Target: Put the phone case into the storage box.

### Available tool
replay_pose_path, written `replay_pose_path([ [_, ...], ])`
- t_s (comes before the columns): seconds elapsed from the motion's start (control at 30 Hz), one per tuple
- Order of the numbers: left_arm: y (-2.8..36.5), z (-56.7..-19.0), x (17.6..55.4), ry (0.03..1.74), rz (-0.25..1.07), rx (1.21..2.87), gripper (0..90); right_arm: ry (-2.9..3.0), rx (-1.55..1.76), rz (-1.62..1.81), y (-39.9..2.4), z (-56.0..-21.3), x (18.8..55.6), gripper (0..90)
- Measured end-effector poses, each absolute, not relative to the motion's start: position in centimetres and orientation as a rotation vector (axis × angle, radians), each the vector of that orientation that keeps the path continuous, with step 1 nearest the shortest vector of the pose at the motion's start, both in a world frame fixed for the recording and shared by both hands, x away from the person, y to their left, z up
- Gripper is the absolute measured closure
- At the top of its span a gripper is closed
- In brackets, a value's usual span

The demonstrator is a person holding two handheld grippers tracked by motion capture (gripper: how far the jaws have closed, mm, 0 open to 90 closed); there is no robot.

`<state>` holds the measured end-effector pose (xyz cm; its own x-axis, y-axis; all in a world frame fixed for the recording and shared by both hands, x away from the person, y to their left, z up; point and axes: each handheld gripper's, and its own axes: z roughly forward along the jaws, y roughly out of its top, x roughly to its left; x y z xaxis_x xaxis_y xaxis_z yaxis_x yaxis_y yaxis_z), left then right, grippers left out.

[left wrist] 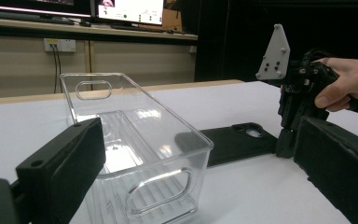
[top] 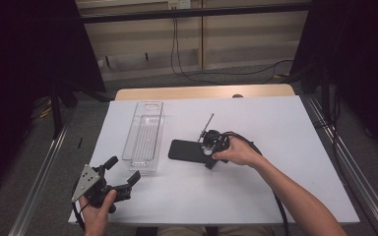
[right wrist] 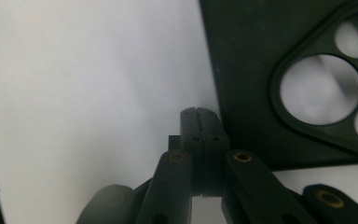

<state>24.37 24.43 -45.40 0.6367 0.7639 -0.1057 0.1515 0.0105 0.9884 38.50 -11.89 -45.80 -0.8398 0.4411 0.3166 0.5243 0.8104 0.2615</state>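
jaws of the right gripper [right wrist: 199,114] are pressed flat together with nothing between them, their tips pointing down at the white table [top: 275,128] right at the edge of a black phone case [right wrist: 261,70]. in the right gripper view the tips sit just beside the case's corner, near its raised camera cutout with the round holes; whether they touch the case i cannot tell. from the high view the right gripper [top: 210,147] stands over the right end of the phone case [top: 187,150], which lies flat near the middle of the table, and the person's right hand [top: 241,152] wraps around the gripper's body, with its cable looping away toward the person.

jaws of the left gripper [top: 123,172] are spread wide and empty. it is held in the left hand [top: 98,209] near the front left edge of the table, its grey three-cornered plate on top. in the left gripper view its two black pads [left wrist: 65,168] frame the near end of a clear plastic bin [left wrist: 135,135], which stands upright and empty, with a handle slot in each end wall. the bin [top: 145,135] lies lengthwise just left of the phone case, close but not touching. beyond the bin in that view, the phone case [left wrist: 233,142] rests flat and the right gripper [left wrist: 286,144] stands at its far end.
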Motion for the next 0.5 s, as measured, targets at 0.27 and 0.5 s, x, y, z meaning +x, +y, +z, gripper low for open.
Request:
replay_pose_path([
  [0.27,24.6,-45.39,24.39,0.801,0.573,1.516,2.4,-2.747,-0.779,-0.504,-12.41,-45.82,39.0,90.0],
  [0.5,24.62,-45.39,24.4,0.798,0.574,1.518,2.4,-2.756,-0.791,-0.504,-12.9,-45.81,39.49,90.0],
])
